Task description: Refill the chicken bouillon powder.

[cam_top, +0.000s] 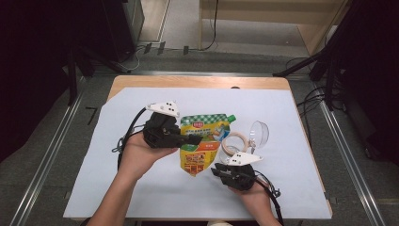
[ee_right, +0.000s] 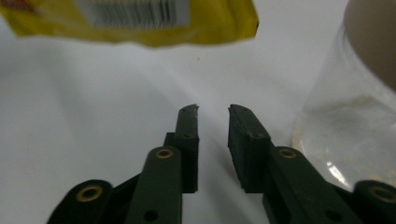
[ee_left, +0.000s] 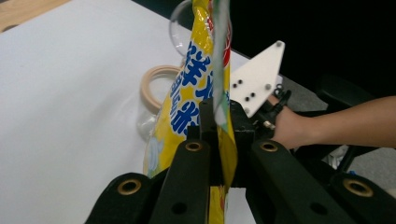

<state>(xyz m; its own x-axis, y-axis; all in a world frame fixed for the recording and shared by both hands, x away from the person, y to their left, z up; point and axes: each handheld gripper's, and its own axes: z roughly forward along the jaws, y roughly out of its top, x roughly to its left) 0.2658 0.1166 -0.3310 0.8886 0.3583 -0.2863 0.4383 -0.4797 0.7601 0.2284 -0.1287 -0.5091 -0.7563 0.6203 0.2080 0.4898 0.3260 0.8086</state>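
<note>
Left gripper (cam_top: 195,139) was clamped flat on the yellow pouch (cam_top: 203,143), pads biting the sealed side edge, pouch held hanging above the white sheet (cam_top: 117,179) with its spout corner up and toward the jar. In the left gripper view the pouch (ee_left: 198,88) stood edge-on between my jaws, film pinched thin, so the hold looked firm but narrow. Right gripper (cam_top: 220,170) sat low near the pouch's bottom corner, jaws a small gap apart with nothing in it; in the right gripper view the gripper (ee_right: 213,109) pointed at bare sheet, pouch bottom (ee_right: 140,23) above and ahead, glass jar (ee_right: 348,126) just beside its one jaw. Jar (cam_top: 235,147) was standing open, wooden rim visible, clear lid (cam_top: 259,133) propped just behind it. My read was that the step was getting the pouch over the jar to pour. To do it well, I judged I needed to keep the left pinch unchanged, since a hold on a seam can slip once the contents shift. Right jaws needed to take the bottom corner squarely, not the bulging middle, or it would squeeze product out early. Also had to mind the right jaw next to the glass: a sideways nudge could tip the jar or knock the lid. Spout needed to be over the rim before tilting.
</note>
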